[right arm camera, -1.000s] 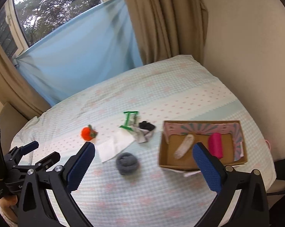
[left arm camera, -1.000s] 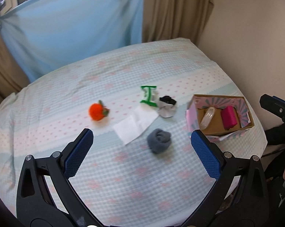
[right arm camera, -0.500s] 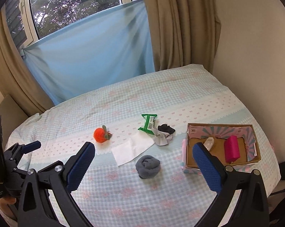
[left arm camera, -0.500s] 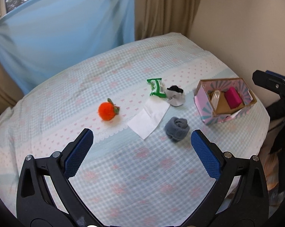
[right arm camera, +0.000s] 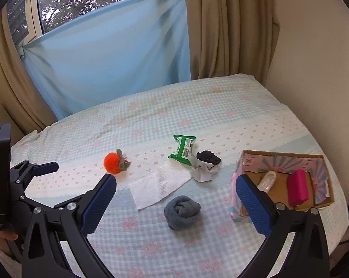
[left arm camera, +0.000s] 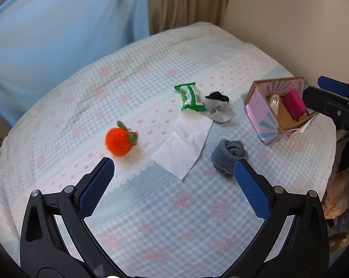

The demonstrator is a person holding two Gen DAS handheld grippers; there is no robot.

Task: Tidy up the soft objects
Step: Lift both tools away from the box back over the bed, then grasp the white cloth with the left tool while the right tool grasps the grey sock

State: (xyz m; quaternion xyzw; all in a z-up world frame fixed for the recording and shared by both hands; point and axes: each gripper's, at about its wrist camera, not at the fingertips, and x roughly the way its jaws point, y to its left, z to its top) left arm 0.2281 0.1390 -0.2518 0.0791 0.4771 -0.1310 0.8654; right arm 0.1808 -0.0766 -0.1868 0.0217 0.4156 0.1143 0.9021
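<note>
On the bed: both claws open, grey sock roll nearest

On the checked bedspread the loose soft things lie in a band across the middle. The box sits at the right side near the wall, with a pink roll and a clear pale item already inside.

Left claw is wide open, holding nothing, above the cloth. Right claw is also wide open and empty.

Key relation: the grey sock roll sits just ahead of the right claw, about centred between its blue pads, with the box just to its right. In the left wrist view the same roll sits off to the right, against the tip of the right-hand pad, so not centred. My judgement is that the right claw is better lined up for it. The roll is roundish with no clear long axis, so approach angle should matter little.

The orange pom-pom fruit lies ahead-left of the left claw, near its left pad; that one suits the left side.

Between them lies a white tissue, flat, long axis running diagonally. Beyond it a green packet touches a black and grey sock.

Flat tissue likely hardest to pinch.
</note>
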